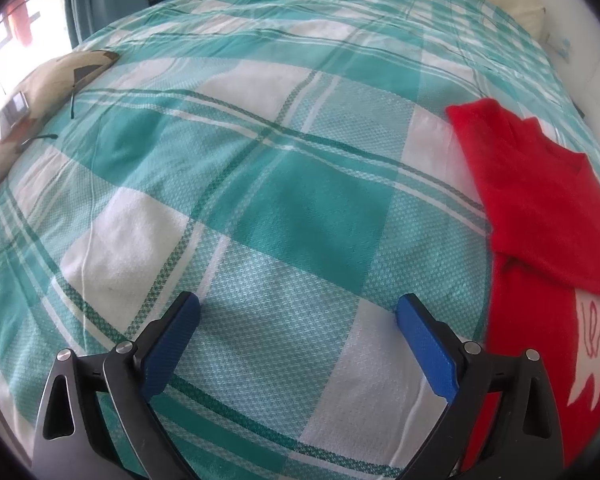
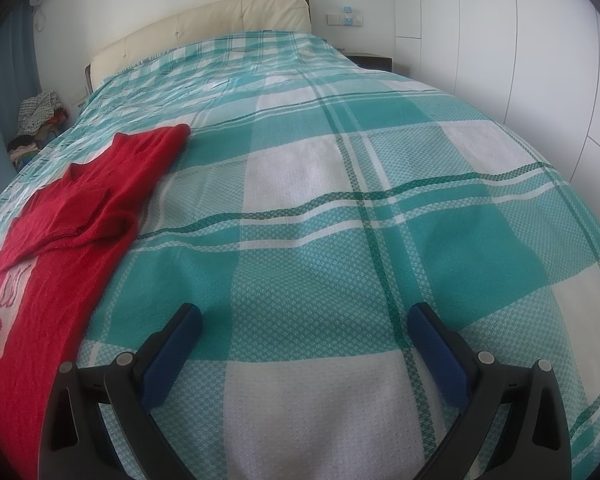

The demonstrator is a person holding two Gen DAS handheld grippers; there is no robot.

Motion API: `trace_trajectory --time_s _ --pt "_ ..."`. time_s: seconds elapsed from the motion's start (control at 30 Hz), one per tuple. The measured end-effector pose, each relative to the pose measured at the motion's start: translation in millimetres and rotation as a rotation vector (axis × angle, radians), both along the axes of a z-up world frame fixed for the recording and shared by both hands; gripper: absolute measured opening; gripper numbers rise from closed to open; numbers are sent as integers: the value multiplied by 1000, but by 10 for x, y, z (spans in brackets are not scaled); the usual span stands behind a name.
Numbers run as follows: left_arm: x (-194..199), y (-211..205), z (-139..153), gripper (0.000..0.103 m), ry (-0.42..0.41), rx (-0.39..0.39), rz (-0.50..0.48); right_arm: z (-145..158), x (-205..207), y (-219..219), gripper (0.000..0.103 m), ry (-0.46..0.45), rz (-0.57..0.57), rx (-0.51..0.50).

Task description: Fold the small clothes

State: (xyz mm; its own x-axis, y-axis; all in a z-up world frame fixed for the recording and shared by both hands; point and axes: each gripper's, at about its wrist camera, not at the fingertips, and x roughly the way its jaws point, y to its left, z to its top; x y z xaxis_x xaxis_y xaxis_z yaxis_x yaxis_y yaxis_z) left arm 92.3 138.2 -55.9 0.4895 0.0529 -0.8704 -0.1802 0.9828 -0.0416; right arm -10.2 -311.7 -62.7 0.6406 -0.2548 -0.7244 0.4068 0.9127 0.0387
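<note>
Left gripper [image 1: 298, 306] spread wide, holding nothing, hovering over the checked bedspread [image 1: 260, 200]. Right gripper [image 2: 305, 316] also wide, nothing between its fingers. Red sweater [image 1: 540, 208] lies flat on the bedspread, just right of the left gripper and left of the right one [image 2: 60, 216], sleeves folded in across the body. White motif [image 2: 8, 304] on it hard to make out. Sweater's near end cut off in both views.
</note>
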Motion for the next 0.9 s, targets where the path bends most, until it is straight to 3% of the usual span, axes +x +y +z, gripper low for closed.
trace_trajectory --time_s 0.9 --pt "13 40 -34 101 16 -8 8 1 1 3 102 0 0 0"
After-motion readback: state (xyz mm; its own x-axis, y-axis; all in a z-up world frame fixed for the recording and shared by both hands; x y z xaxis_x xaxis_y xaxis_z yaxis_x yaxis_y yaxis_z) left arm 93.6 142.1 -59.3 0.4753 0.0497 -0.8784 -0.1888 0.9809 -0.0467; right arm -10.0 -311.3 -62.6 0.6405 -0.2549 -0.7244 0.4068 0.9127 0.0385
